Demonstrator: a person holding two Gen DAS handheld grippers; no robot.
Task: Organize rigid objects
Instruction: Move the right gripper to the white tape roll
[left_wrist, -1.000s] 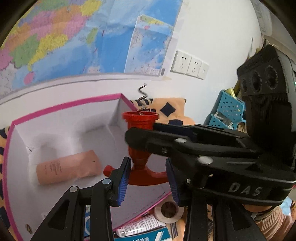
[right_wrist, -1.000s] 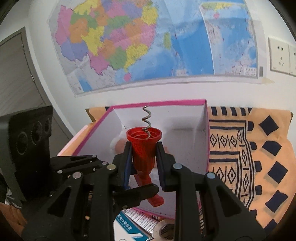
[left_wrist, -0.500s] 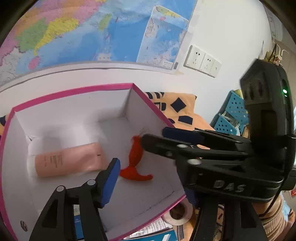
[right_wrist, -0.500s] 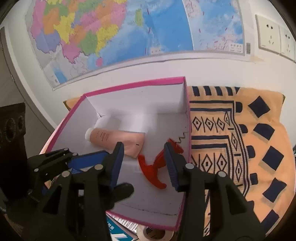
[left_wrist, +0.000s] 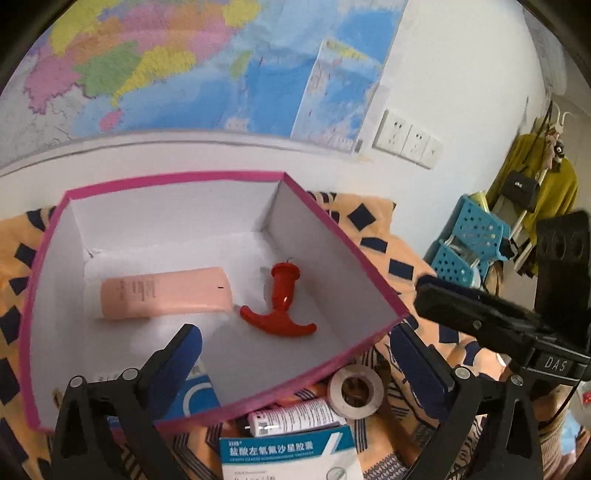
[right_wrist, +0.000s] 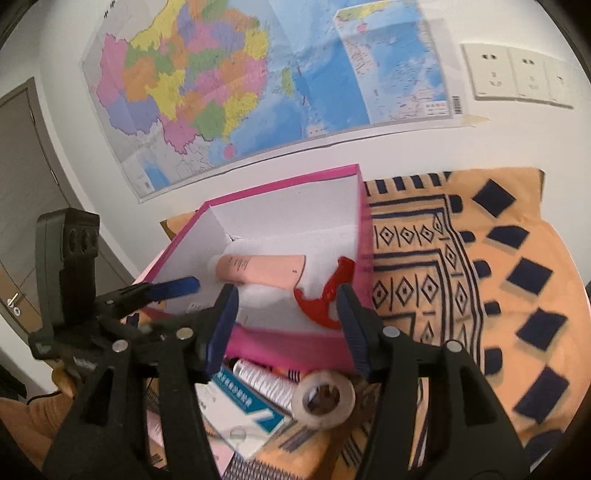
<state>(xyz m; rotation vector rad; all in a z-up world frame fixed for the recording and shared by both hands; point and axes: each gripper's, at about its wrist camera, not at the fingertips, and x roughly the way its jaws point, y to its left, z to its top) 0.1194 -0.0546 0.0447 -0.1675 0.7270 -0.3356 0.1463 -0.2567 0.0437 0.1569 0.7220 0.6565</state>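
White wall (right_wrist: 517, 155) bears a map (right_wrist: 258, 85) (sockets (right_wrist: 517, 77) beside it).

Medicine box (left_wrist: 284, 452): we read white Chinese characters, "盐酸左氧氟沙星胶囊", on its blue band; the smaller line beneath is too fine for us.
Right hand-held gripper (left_wrist: 554, 363): we read "DAS" in pale letters on its black body.
Pink tube (left_wrist: 166, 293): we see dark print but cannot read it.
Wall map (right_wrist: 258, 85): we find its lettering too small.
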